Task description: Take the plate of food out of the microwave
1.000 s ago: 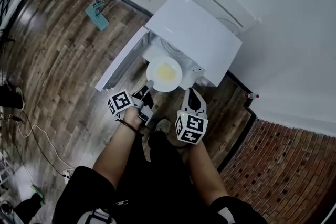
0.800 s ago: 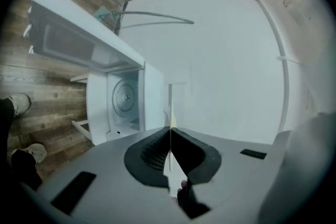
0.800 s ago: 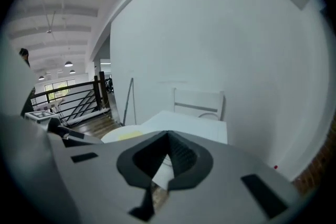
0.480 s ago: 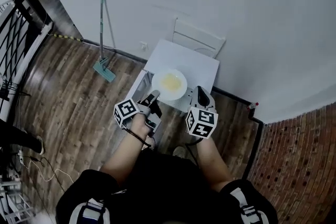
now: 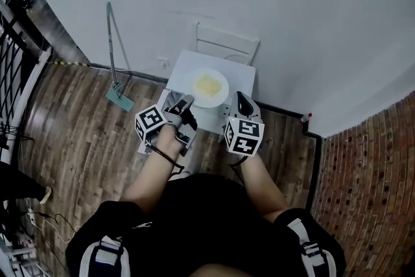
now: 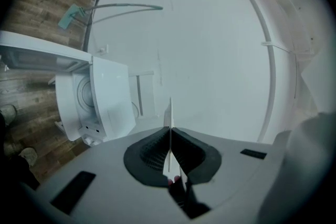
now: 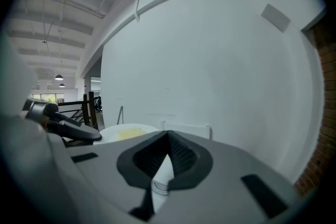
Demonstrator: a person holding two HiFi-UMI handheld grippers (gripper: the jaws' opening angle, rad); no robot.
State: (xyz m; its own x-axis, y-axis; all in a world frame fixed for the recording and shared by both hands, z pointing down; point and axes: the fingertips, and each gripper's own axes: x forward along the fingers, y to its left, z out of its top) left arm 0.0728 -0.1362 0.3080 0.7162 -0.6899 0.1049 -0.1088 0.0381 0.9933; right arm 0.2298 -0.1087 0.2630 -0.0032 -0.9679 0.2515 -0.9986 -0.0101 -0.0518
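A white plate (image 5: 211,85) with yellow food hangs level over the top of the white microwave (image 5: 181,68). My left gripper (image 5: 188,100) is shut on its left rim, which shows edge-on as a thin white line between the pads (image 6: 169,131). At the plate's right side, my right gripper (image 5: 238,98) is shut too, with a white wedge of rim between its jaws (image 7: 168,136). In the right gripper view the plate (image 7: 128,132) and its food show to the left. The microwave (image 6: 105,107) stands below with its door (image 6: 42,57) swung open.
A mop (image 5: 115,68) leans on the white wall at the left. A white frame (image 5: 224,45) stands behind the microwave. A brick wall (image 5: 363,172) rises at the right and a dark railing (image 5: 16,42) at the far left. The floor is wood.
The plate, held by both grippers, has come away from the microwave's open front and risen over its top. The head view has tilted up toward the wall.
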